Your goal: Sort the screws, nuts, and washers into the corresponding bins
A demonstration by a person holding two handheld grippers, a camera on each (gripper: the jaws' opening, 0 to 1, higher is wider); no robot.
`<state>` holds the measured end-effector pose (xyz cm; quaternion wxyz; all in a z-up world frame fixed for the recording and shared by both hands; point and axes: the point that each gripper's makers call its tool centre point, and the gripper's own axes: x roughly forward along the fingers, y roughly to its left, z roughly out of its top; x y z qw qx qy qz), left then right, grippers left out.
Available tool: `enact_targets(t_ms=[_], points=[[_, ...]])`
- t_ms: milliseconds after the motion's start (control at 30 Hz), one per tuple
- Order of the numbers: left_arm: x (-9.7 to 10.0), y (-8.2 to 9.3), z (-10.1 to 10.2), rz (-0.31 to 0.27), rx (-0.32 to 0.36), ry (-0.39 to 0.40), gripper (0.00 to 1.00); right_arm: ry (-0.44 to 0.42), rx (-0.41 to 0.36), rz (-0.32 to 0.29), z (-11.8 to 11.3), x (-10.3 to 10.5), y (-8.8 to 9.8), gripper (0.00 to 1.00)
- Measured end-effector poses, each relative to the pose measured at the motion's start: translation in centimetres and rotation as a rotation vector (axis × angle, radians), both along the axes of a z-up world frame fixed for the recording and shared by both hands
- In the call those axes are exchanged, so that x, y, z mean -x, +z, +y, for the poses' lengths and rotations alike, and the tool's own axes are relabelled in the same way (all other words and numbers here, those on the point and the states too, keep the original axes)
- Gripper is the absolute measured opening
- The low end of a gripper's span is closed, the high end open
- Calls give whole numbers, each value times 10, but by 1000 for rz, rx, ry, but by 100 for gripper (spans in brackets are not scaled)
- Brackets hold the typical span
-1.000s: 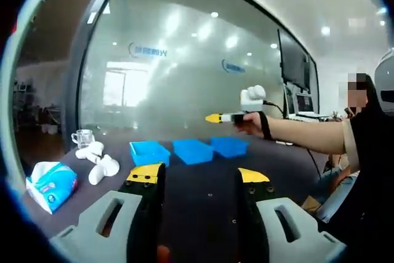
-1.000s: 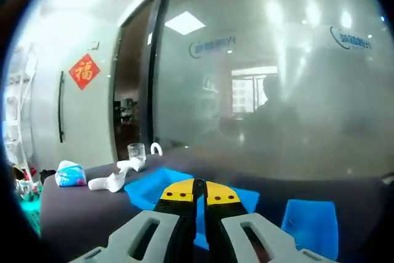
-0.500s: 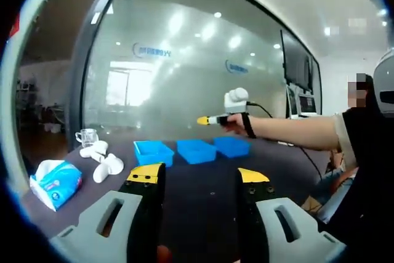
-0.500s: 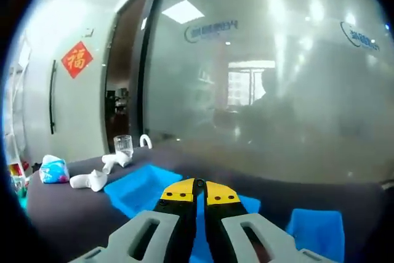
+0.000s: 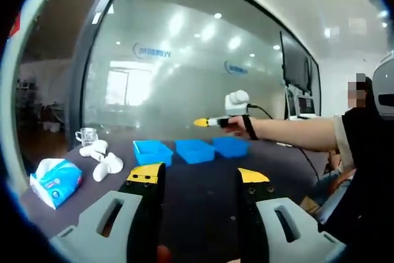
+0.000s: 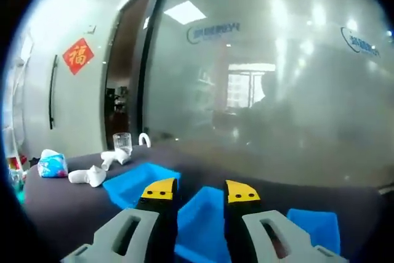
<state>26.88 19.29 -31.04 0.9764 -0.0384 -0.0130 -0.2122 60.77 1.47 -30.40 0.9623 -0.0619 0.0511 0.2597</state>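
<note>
Three blue bins stand in a row on the dark table: the left bin (image 5: 151, 151), the middle bin (image 5: 194, 149) and the right bin (image 5: 231, 145). My left gripper (image 5: 200, 174) hangs open over the near part of the table, nothing between its yellow-tipped jaws. A person's outstretched hand holds my right gripper (image 5: 201, 122) in the air above the bins. In the right gripper view, the right gripper (image 6: 200, 190) stands open above the middle bin (image 6: 200, 220), with the left bin (image 6: 135, 180) and the right bin (image 6: 314, 227) to either side. Nothing shows between its jaws.
A tissue pack (image 5: 54, 182), white objects (image 5: 101, 163) and a glass cup (image 5: 86, 135) sit at the table's left end; the same cup (image 6: 122, 141) and tissue pack (image 6: 52, 164) appear in the right gripper view. A frosted glass wall (image 5: 184, 72) runs behind the table.
My right gripper's jaws were shut and now stand open. It has drifted slightly left above the bins. The left gripper stays where it was.
</note>
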Motion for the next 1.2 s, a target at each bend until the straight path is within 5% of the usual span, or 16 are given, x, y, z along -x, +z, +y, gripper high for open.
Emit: enact_targets(t_ms=[333,767,1200], points=[[2,-3,-4,4,-19,-21,44,66,-15,-21,-15,50,10,25],[7,-10,-15,26,-31,-84,44,172,-55,-96,-43,147,30,26],[14,-23,-27,73,-59,-162,44,200,-103,-74,-87,213,19,27]])
